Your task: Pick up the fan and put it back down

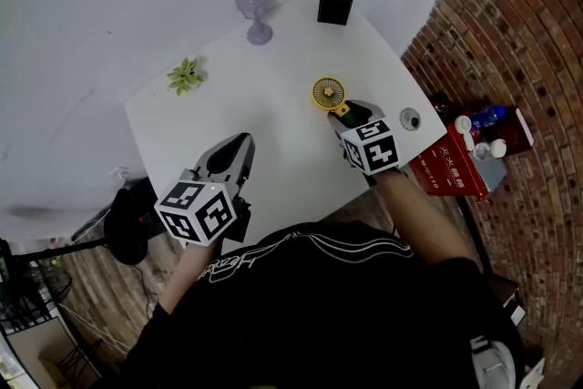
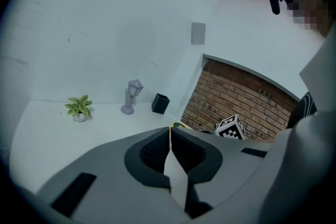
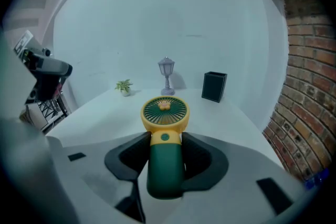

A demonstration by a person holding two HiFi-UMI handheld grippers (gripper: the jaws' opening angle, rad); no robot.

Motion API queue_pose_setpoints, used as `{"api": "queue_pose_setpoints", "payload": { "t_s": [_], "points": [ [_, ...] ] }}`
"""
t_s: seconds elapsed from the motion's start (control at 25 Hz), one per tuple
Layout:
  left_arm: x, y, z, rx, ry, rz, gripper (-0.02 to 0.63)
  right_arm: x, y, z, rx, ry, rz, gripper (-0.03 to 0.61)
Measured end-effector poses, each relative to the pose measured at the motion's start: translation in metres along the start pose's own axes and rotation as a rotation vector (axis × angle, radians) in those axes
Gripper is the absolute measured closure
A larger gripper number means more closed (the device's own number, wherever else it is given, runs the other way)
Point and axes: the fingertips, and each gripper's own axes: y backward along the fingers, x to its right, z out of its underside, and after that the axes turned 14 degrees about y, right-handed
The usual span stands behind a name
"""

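Black shirt [image 1: 319,314] fills the bottom of the head view, with both grippers just past it over the white table [image 1: 273,96]. Right gripper [image 3: 165,136] is clamped on the fan [image 3: 165,113] by its green handle, yellow head poking past the tips, near the table's right side. Left gripper [image 2: 171,131] has its jaws pressed together with nothing in them. Plant [image 1: 185,76], lamp [image 1: 255,14] and black box [image 1: 334,0] sit along the far edge
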Motion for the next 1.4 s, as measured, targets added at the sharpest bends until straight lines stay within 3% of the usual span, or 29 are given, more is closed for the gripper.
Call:
{"api": "queue_pose_setpoints", "payload": {
  "t_s": [0.56, 1.12, 1.24, 1.4],
  "points": [
    [-0.029, -0.030, -0.001, 0.034, 0.047, -0.059, 0.578, 0.018, -0.056, 0.040, -0.106, 0.032, -0.018, 0.394],
    [-0.032, -0.020, -0.002, 0.035, 0.049, -0.061, 0.578, 0.017, -0.060, 0.042, -0.150, 0.128, 0.049, 0.388],
    [-0.030, -0.014, -0.002, 0.024, 0.050, -0.055, 0.578, 0.018, -0.055, 0.039, -0.158, 0.138, 0.076, 0.303],
    [-0.023, -0.005, 0.004, -0.010, 0.066, -0.041, 0.578, 0.010, -0.039, 0.034, -0.147, 0.099, 0.069, 0.261]
  ]
}}
